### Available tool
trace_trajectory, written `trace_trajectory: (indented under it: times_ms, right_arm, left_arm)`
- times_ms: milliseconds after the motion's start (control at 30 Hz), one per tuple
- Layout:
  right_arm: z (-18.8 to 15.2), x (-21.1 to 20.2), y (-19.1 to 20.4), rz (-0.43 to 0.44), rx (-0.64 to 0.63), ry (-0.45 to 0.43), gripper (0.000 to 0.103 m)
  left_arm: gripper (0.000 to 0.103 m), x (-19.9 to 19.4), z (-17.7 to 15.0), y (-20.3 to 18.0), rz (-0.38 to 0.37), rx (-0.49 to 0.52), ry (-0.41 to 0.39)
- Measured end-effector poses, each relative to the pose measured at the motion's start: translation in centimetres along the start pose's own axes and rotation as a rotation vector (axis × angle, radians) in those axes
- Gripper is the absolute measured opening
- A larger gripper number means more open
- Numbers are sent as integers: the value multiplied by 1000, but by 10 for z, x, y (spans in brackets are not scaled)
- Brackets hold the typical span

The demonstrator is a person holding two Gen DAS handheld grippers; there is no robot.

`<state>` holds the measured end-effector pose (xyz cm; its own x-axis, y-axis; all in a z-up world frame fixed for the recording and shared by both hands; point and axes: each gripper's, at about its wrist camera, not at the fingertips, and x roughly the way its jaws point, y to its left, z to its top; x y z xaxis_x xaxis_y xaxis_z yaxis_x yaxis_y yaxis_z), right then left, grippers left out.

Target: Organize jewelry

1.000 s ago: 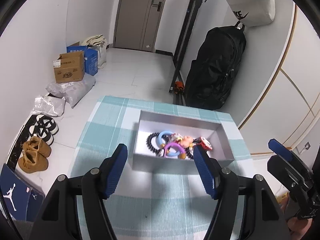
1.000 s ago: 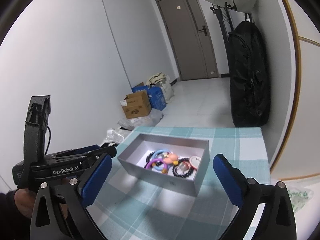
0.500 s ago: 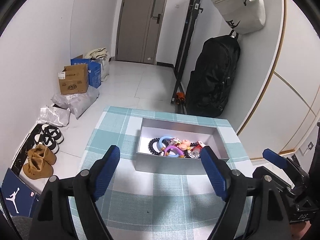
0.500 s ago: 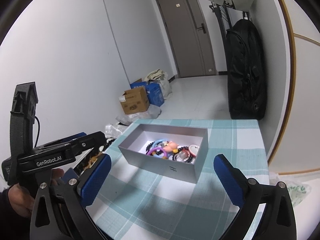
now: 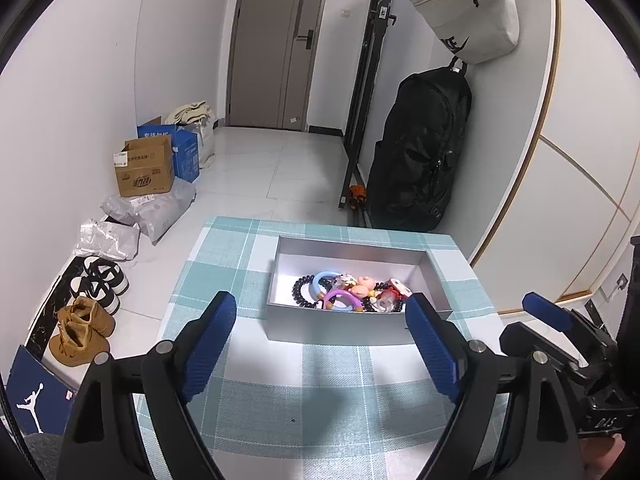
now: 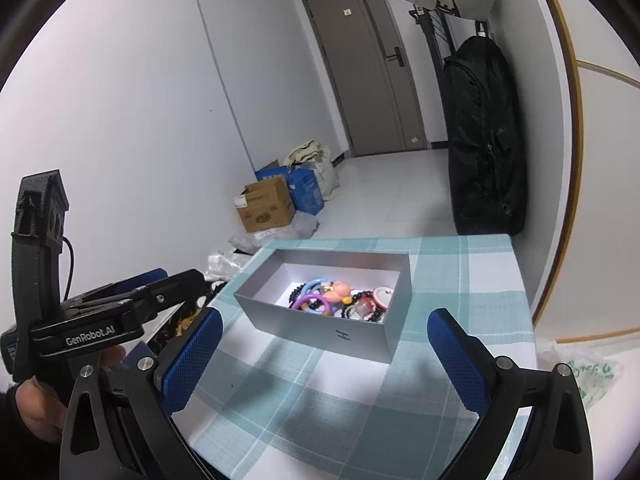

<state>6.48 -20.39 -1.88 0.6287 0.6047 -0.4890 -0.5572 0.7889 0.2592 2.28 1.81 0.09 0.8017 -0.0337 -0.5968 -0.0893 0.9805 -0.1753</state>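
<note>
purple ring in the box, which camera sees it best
The right wrist view: the purple ring sits nearer, its loop open above the silver box wall. In the left wrist view the ring is partly cut off by the near wall.

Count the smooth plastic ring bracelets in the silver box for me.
2. A light blue plastic ring bracelet lies left of centre in the silver rectangular box; a purple plastic ring bracelet lies beside it, nearer the front wall. Others may be buried under the pile.
</note>
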Motion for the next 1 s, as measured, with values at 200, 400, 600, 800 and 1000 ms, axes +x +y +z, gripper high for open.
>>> trace_trajectory:
  times_ms: [200,400,600,800,1000]
  right_arm:
    - [0,1,-1,-4,4,1,103]
    - [-2,1,0,-5,-2,12,103]
    - [-2,2,-2,-9,7,17,103]
    - [-3,3,0,-11,2,21,103]
    - [-4,6,0,-12,3,31,103]
  left_arm:
    - [85,-1,0,-1,7,1,-6]
    - [85,1,0,-2,33,10,6]
    - [85,2,-1,-3,30,6,4]
    - [85,2,-1,-2,21,-3,10]
    - [85,3,0,1,6,-14,16]
